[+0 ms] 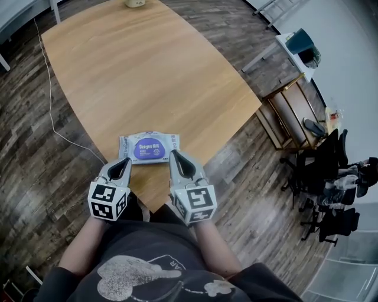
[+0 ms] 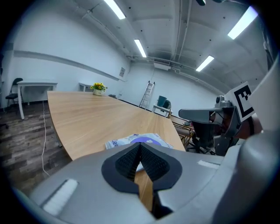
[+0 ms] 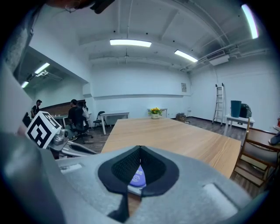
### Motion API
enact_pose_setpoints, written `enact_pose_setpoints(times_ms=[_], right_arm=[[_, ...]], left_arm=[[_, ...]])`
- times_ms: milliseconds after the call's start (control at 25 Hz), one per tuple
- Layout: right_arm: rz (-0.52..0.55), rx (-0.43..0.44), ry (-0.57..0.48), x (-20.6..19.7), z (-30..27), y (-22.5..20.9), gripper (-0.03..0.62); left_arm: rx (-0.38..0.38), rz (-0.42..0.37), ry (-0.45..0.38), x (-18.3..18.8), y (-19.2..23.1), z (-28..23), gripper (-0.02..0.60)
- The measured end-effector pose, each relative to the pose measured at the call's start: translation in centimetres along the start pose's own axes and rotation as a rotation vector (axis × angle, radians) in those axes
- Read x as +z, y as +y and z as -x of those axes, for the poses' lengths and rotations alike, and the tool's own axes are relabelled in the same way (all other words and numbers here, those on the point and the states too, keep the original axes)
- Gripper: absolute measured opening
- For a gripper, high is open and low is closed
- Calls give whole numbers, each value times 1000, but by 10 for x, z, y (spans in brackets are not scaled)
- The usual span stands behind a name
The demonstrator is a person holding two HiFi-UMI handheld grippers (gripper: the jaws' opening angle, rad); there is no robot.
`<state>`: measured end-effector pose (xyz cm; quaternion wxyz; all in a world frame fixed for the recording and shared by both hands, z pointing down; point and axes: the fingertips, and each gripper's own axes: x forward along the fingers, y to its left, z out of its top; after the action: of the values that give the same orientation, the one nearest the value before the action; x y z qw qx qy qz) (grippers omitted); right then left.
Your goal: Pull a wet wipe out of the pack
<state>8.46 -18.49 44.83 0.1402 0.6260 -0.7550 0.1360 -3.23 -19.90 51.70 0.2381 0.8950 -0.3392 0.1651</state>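
- Both sets of jaws closed and empty: left gripper (image 1: pixel 125 160), right gripper (image 1: pixel 176 153).
- Wet wipe pack (image 1: pixel 149 147) lies just beyond them at the table's (image 1: pixel 147 71) near edge, long axis left-right; right gripper seemingly nearer.

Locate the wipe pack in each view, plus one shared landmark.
Head view: pack, lower centre, at the table's near end.
Left gripper view: low centre, just above the left tool.
Right gripper view: a purple sliver through the right tool's notch.
Landmark: flower pot at the table's far end.
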Motion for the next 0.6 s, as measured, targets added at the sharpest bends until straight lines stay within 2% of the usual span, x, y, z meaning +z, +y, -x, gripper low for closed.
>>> enact_pose_setpoints(times_ms=[160,480,600], right_arm=[[28,41,44,-13,-9,-3,-8],[75,177,111,-31,-27,-3,-8],[103,210,149,-39,-32,-3,-8]], left_arm=[[46,10,50,-12,5,-9,18],[129,29,131,-40,8,-23,18],[179,-7,173,-48,14,-29,18]])
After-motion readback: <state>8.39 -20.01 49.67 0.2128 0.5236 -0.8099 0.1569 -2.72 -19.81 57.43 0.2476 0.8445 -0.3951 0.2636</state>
